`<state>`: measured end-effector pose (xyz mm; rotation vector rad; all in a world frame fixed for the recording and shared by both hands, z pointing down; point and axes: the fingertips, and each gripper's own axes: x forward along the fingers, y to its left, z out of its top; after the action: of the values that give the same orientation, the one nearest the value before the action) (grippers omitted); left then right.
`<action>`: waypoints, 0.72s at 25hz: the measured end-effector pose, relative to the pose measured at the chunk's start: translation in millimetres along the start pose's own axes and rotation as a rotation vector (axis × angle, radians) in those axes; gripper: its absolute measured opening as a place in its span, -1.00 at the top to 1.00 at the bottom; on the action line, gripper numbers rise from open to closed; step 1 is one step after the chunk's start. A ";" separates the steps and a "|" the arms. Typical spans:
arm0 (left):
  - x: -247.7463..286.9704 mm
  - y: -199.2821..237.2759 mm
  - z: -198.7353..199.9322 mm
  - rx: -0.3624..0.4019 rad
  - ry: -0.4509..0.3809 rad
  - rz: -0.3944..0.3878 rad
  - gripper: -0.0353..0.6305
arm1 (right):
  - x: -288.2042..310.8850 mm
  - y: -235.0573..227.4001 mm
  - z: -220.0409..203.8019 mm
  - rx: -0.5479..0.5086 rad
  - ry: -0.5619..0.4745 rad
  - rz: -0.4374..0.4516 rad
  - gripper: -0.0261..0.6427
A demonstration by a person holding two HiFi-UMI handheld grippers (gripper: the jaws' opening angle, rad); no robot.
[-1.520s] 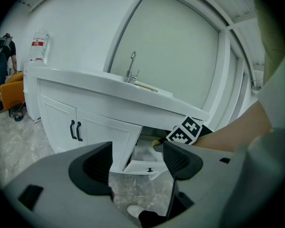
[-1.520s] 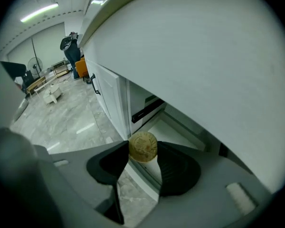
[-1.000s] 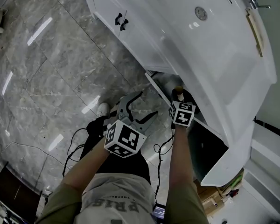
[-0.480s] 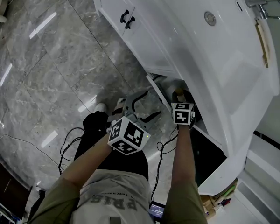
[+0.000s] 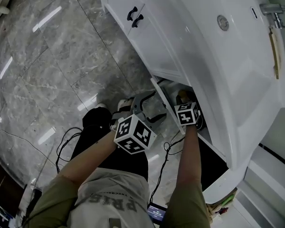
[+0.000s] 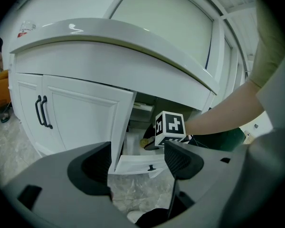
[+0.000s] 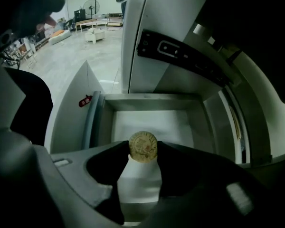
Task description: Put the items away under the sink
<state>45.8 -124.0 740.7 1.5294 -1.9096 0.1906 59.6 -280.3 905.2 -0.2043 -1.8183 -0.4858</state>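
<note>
A white bottle (image 7: 141, 179) with a round gold cap (image 7: 143, 147) sits between the dark jaws of my right gripper (image 7: 142, 163), which is shut on it. The bottle points down into a white drawer (image 7: 147, 120) of the cabinet under the sink. From the head view, the right gripper (image 5: 184, 99) reaches in below the basin's edge, and only the bottle's gold cap (image 5: 181, 94) shows. My left gripper (image 5: 143, 104) hangs open and empty in front of the cabinet, its jaws (image 6: 137, 160) wide apart.
The white sink basin (image 5: 218, 56) with its faucet (image 5: 274, 11) overhangs the opening. An open cabinet door (image 6: 121, 122) stands left of the drawer front (image 6: 140, 164). Closed doors with black handles (image 5: 135, 14) lie further left. Cables (image 5: 66, 141) trail on the marble floor.
Both grippers have sunk lower. The right one has rolled and carried the bottle further in under the basin. The left stays open.
</note>
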 end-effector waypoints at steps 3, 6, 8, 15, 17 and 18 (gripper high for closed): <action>9.5 1.3 -1.9 0.010 0.009 -0.008 -0.11 | 12.8 -1.1 -2.7 -0.025 0.009 0.029 0.35; 15.9 4.5 -3.4 0.016 0.013 -0.005 -0.11 | 20.8 -0.6 -5.9 -0.035 0.037 0.060 0.35; 18.3 6.0 -4.4 0.019 0.016 -0.002 -0.11 | 24.2 0.7 -8.6 -0.041 0.059 0.080 0.35; 26.4 12.3 -5.9 0.014 0.027 0.000 -0.11 | 37.8 4.0 -16.3 -0.069 0.113 0.124 0.35; 28.0 15.6 -5.8 0.011 0.027 0.005 -0.11 | 40.9 4.3 -17.8 -0.078 0.121 0.129 0.35; 28.7 17.2 -5.7 0.010 0.027 0.007 -0.11 | 42.1 4.2 -18.6 -0.085 0.124 0.129 0.35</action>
<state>30.1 -139.1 766.6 1.5191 -1.8963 0.2231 64.8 -289.0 950.3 -0.3404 -1.6533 -0.4740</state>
